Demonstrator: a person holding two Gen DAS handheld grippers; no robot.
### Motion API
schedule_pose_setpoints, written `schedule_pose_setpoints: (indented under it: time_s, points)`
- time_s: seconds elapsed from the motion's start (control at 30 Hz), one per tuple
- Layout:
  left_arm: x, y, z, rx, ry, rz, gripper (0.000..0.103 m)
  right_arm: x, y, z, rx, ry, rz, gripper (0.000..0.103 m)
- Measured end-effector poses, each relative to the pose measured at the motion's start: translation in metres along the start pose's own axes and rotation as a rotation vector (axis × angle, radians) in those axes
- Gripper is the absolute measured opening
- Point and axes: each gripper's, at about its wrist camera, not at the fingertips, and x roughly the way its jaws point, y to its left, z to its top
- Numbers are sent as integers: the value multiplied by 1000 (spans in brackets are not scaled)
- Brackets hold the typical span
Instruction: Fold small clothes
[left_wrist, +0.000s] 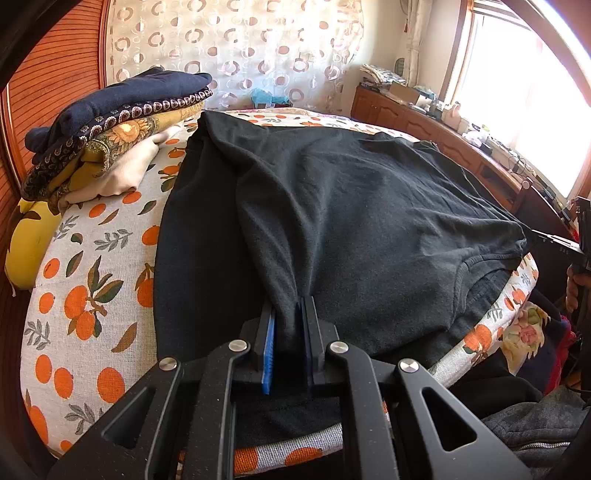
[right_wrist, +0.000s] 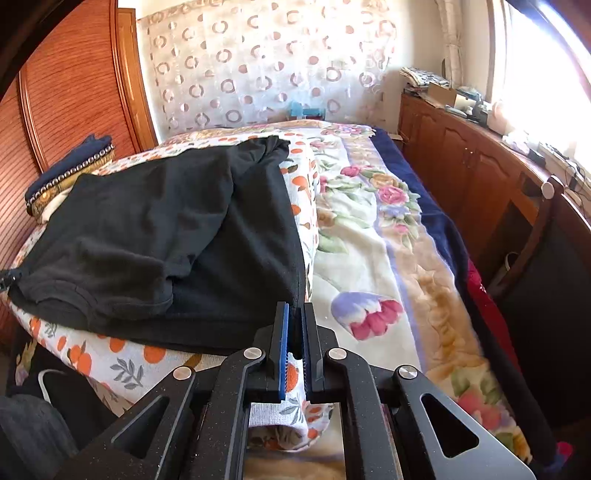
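Note:
A black T-shirt (left_wrist: 369, 221) lies spread on an orange-print cloth (left_wrist: 81, 295) over a raised pad. My left gripper (left_wrist: 291, 314) is shut on a pinched ridge of the shirt's fabric near its near edge, and a fold runs away from the jaws. In the right wrist view the shirt (right_wrist: 166, 229) lies left of centre with its neckline (right_wrist: 74, 295) at the near left. My right gripper (right_wrist: 294, 314) is shut at the shirt's near right corner; black fabric and a strip of the orange-print cloth (right_wrist: 291, 373) sit between its jaws.
A stack of folded clothes (left_wrist: 110, 125) sits at the far left by a wooden headboard (left_wrist: 55, 74). A floral blanket (right_wrist: 388, 258) covers the bed to the right. A wooden cabinet (right_wrist: 461, 166) with clutter runs under the window. More clothes (left_wrist: 535, 424) lie at the near right.

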Motion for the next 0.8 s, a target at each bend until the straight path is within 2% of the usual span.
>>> schedule_pose_setpoints:
  time_s: [0.07,0.1,0.13,0.2,0.27,0.3,0.33,0.37,0.4,0.53,0.7,0.8]
  points:
    - [-1,0,0,-5,2,-4,15,-2,6,1,-9,-16,-20,6]
    - [-2,0,0,-4,5,-11,23,-5,8,3,-9,-32,-22,6]
    - [-3,0,0,-4,8,-16,35,-8,11,3,-9,-47,-17,6]
    - [-7,0,-1,-4,6,-4,43,-14,19,4,-19,-81,-7,12]
    - [-12,-1,-2,4,0,14,46,-19,30,6,-35,-114,1,22]
    - [-14,-1,-3,7,-6,26,49,-21,35,6,-42,-126,17,31]
    - [-18,0,-3,7,-12,41,55,-23,42,7,-47,-138,35,37]
    - [-21,1,-3,4,-20,49,61,-23,48,7,-53,-145,53,47]
    - [-24,3,-4,1,-28,52,68,-24,55,7,-63,-154,74,50]
    - [-28,13,-4,-28,-39,92,68,-14,88,9,-119,-156,139,57]
    - [-23,25,-8,-69,-24,94,68,6,124,6,-205,-133,141,58]
    - [-20,31,-12,-93,-13,89,68,13,126,8,-205,-118,170,58]
